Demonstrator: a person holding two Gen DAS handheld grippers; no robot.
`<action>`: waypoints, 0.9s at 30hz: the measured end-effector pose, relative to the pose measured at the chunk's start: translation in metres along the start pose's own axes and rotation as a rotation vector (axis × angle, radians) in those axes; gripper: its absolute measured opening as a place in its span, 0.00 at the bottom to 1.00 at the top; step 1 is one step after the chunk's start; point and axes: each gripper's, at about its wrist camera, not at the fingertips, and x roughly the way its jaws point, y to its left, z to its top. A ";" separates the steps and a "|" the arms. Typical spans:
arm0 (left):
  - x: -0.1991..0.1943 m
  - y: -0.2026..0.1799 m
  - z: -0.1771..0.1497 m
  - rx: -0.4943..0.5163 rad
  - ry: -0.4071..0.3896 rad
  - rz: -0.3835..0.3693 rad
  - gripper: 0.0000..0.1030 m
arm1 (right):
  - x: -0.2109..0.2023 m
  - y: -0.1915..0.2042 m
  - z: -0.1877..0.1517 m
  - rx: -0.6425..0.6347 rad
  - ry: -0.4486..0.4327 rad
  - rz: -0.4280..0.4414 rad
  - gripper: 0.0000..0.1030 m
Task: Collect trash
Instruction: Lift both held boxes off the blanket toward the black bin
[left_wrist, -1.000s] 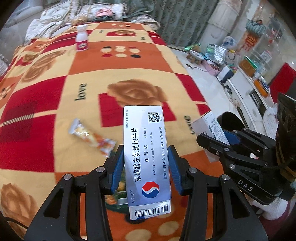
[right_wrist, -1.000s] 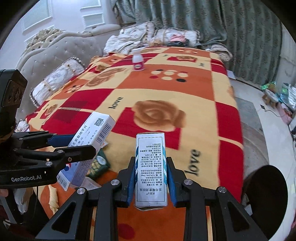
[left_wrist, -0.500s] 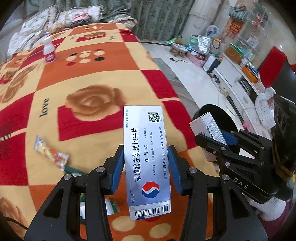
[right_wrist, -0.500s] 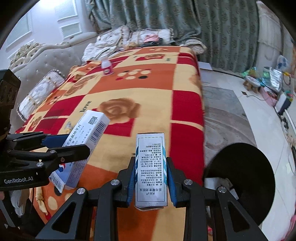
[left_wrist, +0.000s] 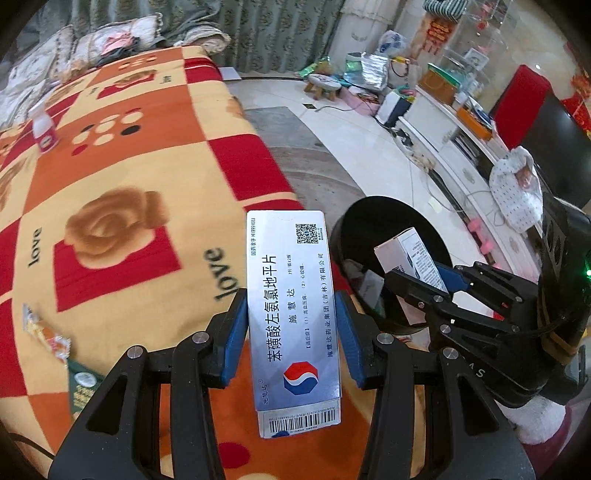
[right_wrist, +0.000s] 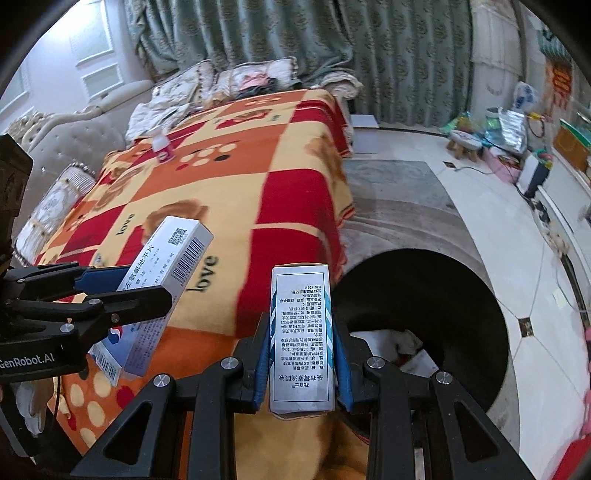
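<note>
blanket (left_wrist: 122, 206): "love" | silver box (left_wrist: 291, 314): "H19991083" | left tool (right_wrist: 107, 295) body: "GenRobot.AI"

You get soft, even daylight in both views — brightest at the window (right_wrist: 94, 51) upper left of the right wrist view. Fisheye bends everything toward black corners, the blanket (left_wrist: 122, 177) smears slightly, and the floor tiles (left_wrist: 373, 158) glare palely.

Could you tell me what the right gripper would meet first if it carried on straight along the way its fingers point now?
Probably the near rim of the black trash bin, whose opening sits just right of the line; the blanket's hanging edge lies just left. The right gripper is shut on the eye-drop box, and depth is unclear.
</note>
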 end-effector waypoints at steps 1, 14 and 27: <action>0.001 -0.002 0.001 0.003 0.001 -0.003 0.43 | -0.001 -0.004 -0.001 0.006 0.001 -0.005 0.28; 0.025 -0.029 0.017 0.019 0.025 -0.050 0.43 | 0.002 -0.041 -0.008 0.068 0.016 -0.046 0.28; 0.050 -0.045 0.028 -0.003 0.054 -0.109 0.43 | 0.011 -0.071 -0.010 0.115 0.035 -0.079 0.28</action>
